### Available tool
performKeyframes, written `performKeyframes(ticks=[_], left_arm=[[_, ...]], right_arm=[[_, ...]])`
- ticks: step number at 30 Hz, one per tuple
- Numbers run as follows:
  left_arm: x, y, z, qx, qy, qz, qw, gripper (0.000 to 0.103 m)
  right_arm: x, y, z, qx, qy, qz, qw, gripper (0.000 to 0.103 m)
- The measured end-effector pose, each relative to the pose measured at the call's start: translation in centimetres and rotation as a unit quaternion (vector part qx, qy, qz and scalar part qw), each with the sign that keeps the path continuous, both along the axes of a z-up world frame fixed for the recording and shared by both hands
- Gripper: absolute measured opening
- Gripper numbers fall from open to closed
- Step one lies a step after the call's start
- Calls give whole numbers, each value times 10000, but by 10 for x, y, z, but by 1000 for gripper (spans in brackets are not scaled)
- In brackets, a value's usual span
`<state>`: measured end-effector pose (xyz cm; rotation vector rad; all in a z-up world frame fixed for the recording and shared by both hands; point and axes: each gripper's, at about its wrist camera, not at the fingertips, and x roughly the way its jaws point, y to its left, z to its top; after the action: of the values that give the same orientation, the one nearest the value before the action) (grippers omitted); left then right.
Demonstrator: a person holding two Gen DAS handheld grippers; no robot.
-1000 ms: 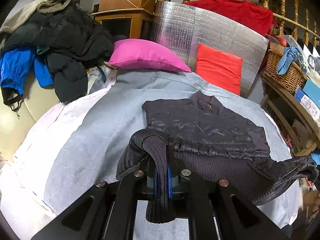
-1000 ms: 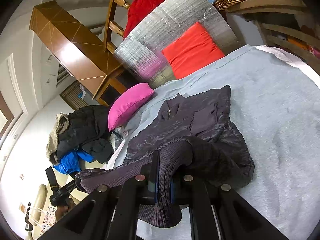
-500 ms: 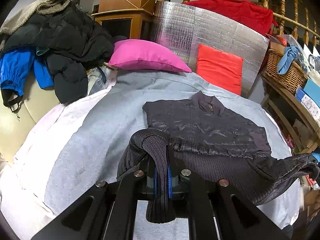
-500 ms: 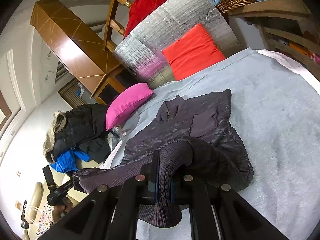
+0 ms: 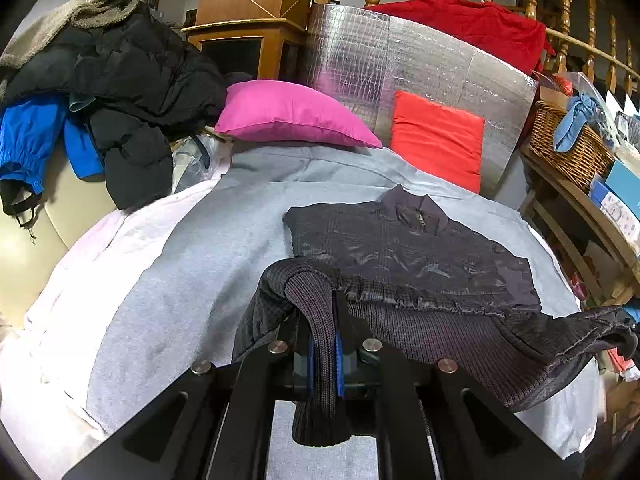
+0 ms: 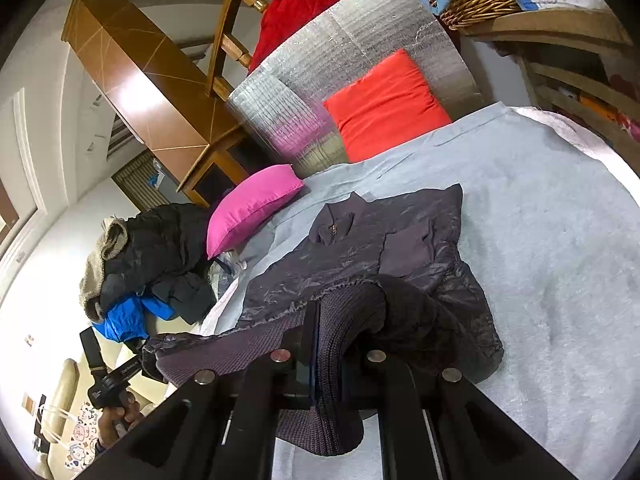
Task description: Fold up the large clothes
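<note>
A dark purple-grey jacket (image 5: 408, 256) with a zip collar and a ribbed knit hem lies on the grey blanket (image 5: 168, 296), its collar toward the pillows. My left gripper (image 5: 325, 344) is shut on the hem's left corner, and the knit band hangs over the pads. The hem stretches to the right, lifted off the blanket. In the right wrist view the same jacket (image 6: 360, 264) shows, and my right gripper (image 6: 326, 352) is shut on the hem's right corner. A hand holding the left gripper (image 6: 108, 384) appears at the lower left there.
A pink pillow (image 5: 288, 114) and a red cushion (image 5: 436, 140) lean at the far end against a silver foil panel (image 5: 400, 60). A pile of black and blue coats (image 5: 100, 92) sits at the left. A wicker basket (image 5: 568, 144) stands on wooden shelves at the right.
The right wrist view has tilted slightly; the hem between the grippers stays lifted. Both grips hold the same, and the left view is unchanged.
</note>
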<state>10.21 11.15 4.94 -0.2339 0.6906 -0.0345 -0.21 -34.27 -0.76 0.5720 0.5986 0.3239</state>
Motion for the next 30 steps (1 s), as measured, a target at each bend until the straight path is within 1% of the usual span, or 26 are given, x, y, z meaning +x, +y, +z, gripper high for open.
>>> performKeyframes(ticks=[12, 21, 30], left_arm=[[23, -5, 7, 82, -66, -39, 9999, 8], [49, -11, 18, 142, -184, 4, 9997, 8], [86, -14, 35, 252, -373, -18, 9990, 8]], right_arm=[[21, -1, 4, -159, -24, -25, 9999, 8], [52, -4, 12, -238, -113, -60, 9996, 8], [91, -4, 37, -420, -357, -66, 9985, 8]])
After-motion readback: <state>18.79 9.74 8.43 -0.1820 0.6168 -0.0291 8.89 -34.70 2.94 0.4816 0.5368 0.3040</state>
